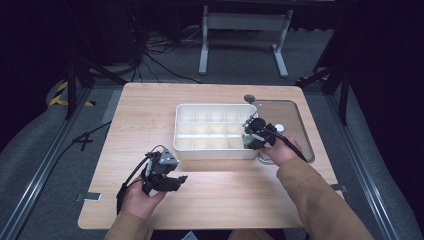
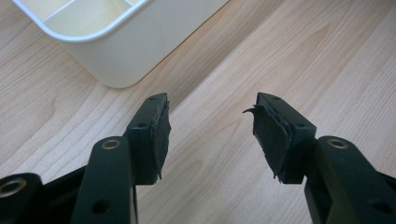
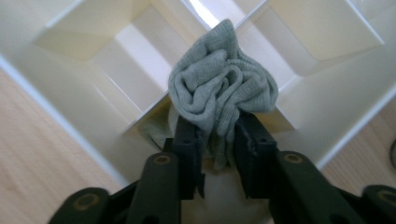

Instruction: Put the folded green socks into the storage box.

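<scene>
A: One grey sock point(image 3: 223, 91), bunched, is clamped between the jaws of the right gripper point(image 3: 218, 135); it hangs over the near right corner cell of the divided white bin point(image 1: 186, 150); left gripper point(image 2: 209, 133) gapes empty above the table point(image 2: 299, 60).

B: Risk, as I judge it: the bundle sits above a divider; released there, it may straddle two cells.
</scene>
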The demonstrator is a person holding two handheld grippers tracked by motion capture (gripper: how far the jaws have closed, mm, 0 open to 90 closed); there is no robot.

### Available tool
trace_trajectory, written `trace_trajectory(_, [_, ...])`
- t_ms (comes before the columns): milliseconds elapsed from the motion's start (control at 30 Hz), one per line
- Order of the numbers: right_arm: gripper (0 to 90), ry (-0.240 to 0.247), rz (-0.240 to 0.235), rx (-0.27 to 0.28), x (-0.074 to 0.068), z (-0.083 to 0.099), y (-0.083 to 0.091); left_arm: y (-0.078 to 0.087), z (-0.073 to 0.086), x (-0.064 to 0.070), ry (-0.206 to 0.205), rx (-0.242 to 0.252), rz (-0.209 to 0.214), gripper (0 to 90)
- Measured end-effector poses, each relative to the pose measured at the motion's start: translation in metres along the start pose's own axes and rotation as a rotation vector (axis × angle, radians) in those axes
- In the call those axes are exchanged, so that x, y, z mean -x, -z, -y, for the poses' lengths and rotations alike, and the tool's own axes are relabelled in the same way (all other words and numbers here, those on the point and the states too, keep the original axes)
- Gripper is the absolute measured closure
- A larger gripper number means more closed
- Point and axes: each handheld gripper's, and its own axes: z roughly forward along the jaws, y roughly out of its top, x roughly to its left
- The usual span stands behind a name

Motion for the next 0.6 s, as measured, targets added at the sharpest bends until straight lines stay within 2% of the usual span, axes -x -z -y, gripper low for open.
trace_trajectory(33, [64.9, -0.015, -0.024, 0.017, 0.003, 0.001, 0.003, 0.0, 0.0, 0.0, 0.0, 0.0, 0.0, 46.3])
trace_trajectory(67, [64.9, -0.015, -0.024, 0.017, 0.003, 0.001, 0.003, -0.001, 0.0, 0.0, 0.002, 0.002, 0.002, 46.3])
trace_trajectory(100, [54.7, -0.035, -0.057, 0.051, 0.006, 0.002, 0.01, -0.001, 0.0, 0.0, -0.002, 0.001, 0.001, 46.2])
trace_trajectory(267, [45.4, -0.039, -0.062, 0.099, 0.005, -0.003, 0.02, -0.002, 0.0, 0.001, 0.0, -0.008, 0.004, 46.2])
trace_trajectory(333, [41.7, -0.039, -0.07, 0.111, 0.003, -0.006, 0.019, -0.001, 0.0, 0.001, -0.004, -0.011, 0.001, 46.1])
trace_trajectory(367, [41.3, -0.035, -0.058, 0.103, 0.002, -0.009, 0.016, -0.002, 0.0, 0.001, -0.004, -0.011, 0.001, 46.1])
trace_trajectory(400, [42.5, -0.038, -0.033, 0.092, 0.001, -0.012, 0.011, -0.002, 0.0, 0.001, -0.001, -0.008, 0.003, 46.1])
trace_trajectory(433, [42.5, -0.038, -0.033, 0.092, 0.001, -0.012, 0.011, -0.002, 0.0, 0.001, -0.001, -0.008, 0.003, 46.1])
trace_trajectory(500, [56.9, -0.057, -0.025, 0.085, 0.002, -0.015, 0.008, -0.002, 0.001, 0.0, -0.003, -0.007, 0.003, 46.0])
trace_trajectory(567, [71.7, -0.054, -0.014, 0.081, 0.001, -0.016, 0.01, -0.002, 0.001, 0.0, 0.0, -0.008, 0.003, 46.0])
trace_trajectory(600, [74.4, -0.058, -0.012, 0.075, 0.002, -0.015, 0.011, -0.002, 0.001, 0.001, 0.011, -0.006, 0.006, 45.9])
